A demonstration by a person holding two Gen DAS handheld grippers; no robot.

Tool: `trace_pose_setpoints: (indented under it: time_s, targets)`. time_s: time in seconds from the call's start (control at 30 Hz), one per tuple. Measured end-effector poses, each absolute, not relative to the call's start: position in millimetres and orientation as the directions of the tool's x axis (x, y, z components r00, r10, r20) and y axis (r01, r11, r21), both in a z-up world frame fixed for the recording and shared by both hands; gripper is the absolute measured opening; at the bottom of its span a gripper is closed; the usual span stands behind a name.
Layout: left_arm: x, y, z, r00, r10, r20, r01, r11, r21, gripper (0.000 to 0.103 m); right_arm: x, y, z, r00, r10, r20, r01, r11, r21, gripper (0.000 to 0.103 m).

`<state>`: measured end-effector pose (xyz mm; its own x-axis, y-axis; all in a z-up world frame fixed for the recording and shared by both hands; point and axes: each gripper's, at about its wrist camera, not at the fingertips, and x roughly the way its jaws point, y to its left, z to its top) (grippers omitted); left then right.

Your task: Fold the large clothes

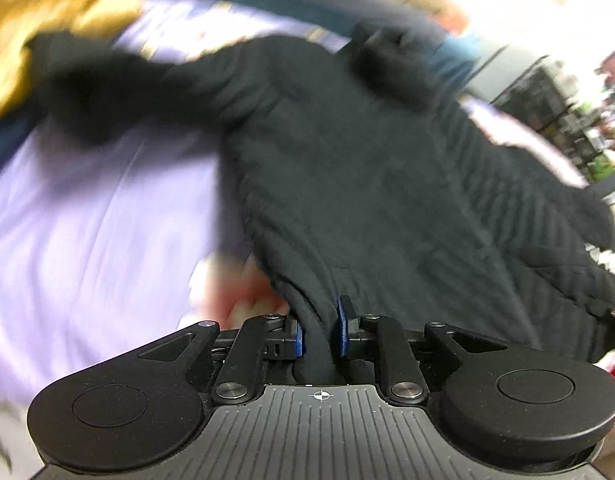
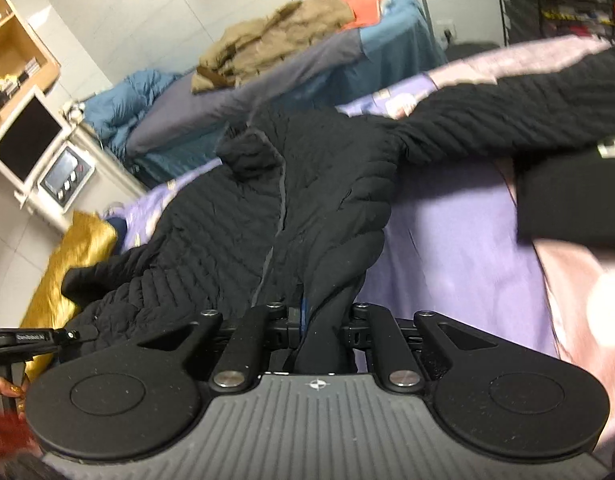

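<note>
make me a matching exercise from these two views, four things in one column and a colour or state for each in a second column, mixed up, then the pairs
Things:
1. quilted jacket
2. sheet under the jacket
3. crumpled cloth at the left edge
4. coat heaped on the far bed

Colour or state:
A. tan, lying in a pile
B. black, pinched by the left gripper and the right gripper
C. shiny gold
D. pale lilac, spread flat

Pairs: 1-B, 2-D, 3-C, 4-A

A lilac sheet covered the bed; on it lay the black quilted jacket and a gold cloth.
</note>
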<state>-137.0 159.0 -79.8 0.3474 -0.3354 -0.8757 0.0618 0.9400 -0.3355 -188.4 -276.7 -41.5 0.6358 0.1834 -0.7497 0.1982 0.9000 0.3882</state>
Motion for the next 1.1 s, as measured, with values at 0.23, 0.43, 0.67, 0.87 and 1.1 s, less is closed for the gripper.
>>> trace_pose_setpoints:
  time_s: [0.23,0.43,0.67,0.87,1.1]
  targets:
    - [-145.3,142.2,-137.9,0.273,-0.197,-0.942,0.077,0.98,-0.182,0.084,-190.1,-275.6,-125.2,0.459,0.12,-0.88,0.296,0.914,0.279,0.019]
    - [-154.4,141.7,-142.1,0.284,-0.061,-0.957,0.083,0.996,-0.039,0.103,-174.1,-283.2,-157.0,0.363,0.012,-0.932,0.328,0.934,0.14,0.071]
    - [-157.6,170.4,-122.7,0.3,-0.035,-0.953,0.016,0.999,-0.032,0.103,-191.3,-305.6,-153.7,0.363,0.014,-0.932,0.371,0.915,0.159,0.086]
    - [-159.5,174.5,-76.0,0.438,0.052,-0.898,-0.006,0.998,0.055,0.103,-191.7,-322.9,-139.9,0.387,-0.078,-0.919,0.342,0.937,0.065,0.088]
    - [-142.5,134.1,-68.6,0.446,-0.097,-0.89,0.157,0.987,-0.029,0.103,-166.0,-320.5,-94.7,0.508,-0.121,-0.853,0.212,0.977,-0.012,0.09]
